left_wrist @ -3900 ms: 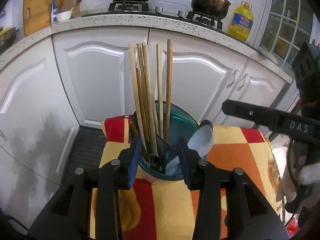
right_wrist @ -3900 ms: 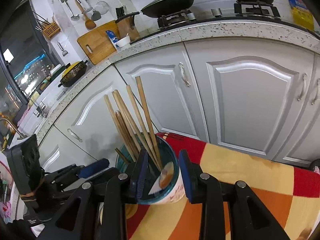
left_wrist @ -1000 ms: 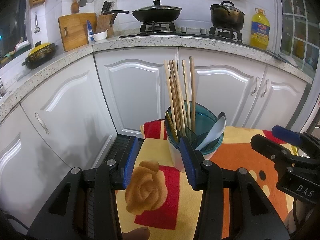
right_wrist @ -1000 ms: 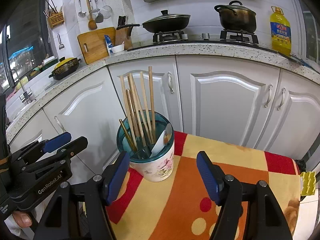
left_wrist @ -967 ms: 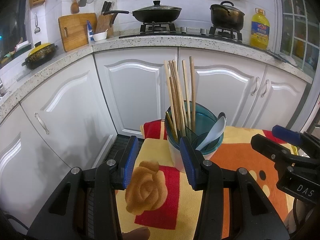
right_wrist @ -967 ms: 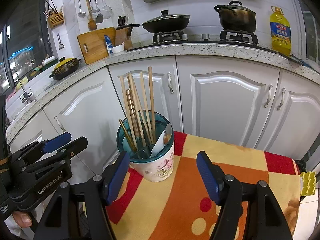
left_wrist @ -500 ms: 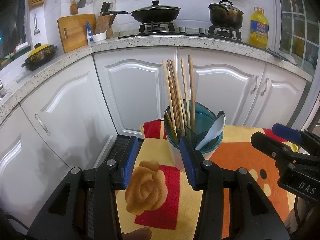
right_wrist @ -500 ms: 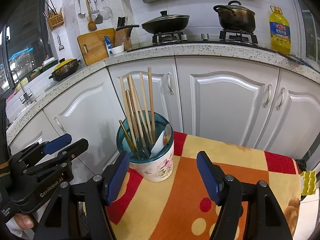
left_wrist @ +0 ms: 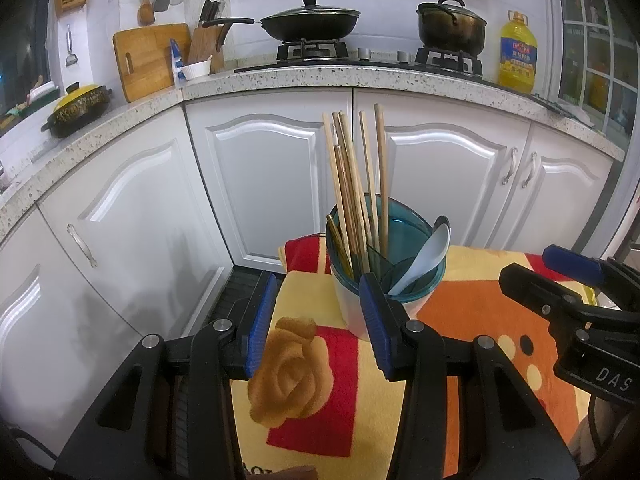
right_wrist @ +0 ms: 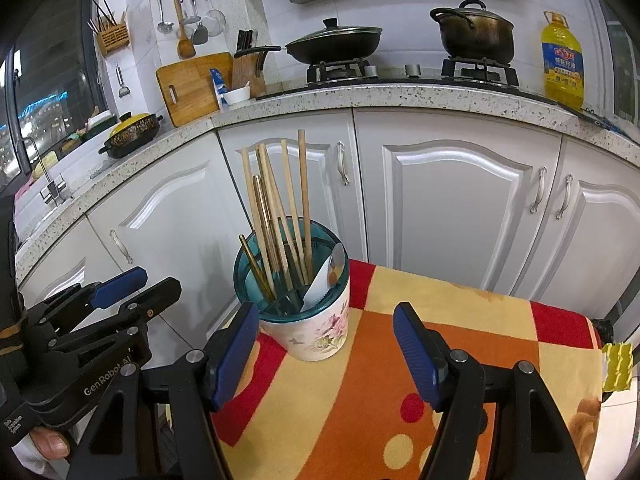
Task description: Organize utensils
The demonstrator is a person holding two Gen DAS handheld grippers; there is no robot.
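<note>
the utensils (right_wrist: 280,216), chopsticks and spoons, stood sorted in the holder (right_wrist: 310,320) on the patterned cloth (right_wrist: 460,320), so the job looked finished, with the left gripper (left_wrist: 316,320) and right gripper (right_wrist: 324,352) both spread, empty, needing only to withdraw.

A low surface covered by a patterned cloth (right_wrist: 460,320) fills the lower centre and lower right of the right wrist view; the cloth carries yellow, red and orange blocks, pale and red dots, and a brown rose motif (left_wrist: 290,368) at lower centre of the left wrist view. What lies beneath the cloth is hidden. A single item stands directly on it, toward its far left corner: a floral utensil holder (right_wrist: 310,320) with a teal rim, upright, at centre frame in both views. Its base rests on the yellow and red blocks.
</note>
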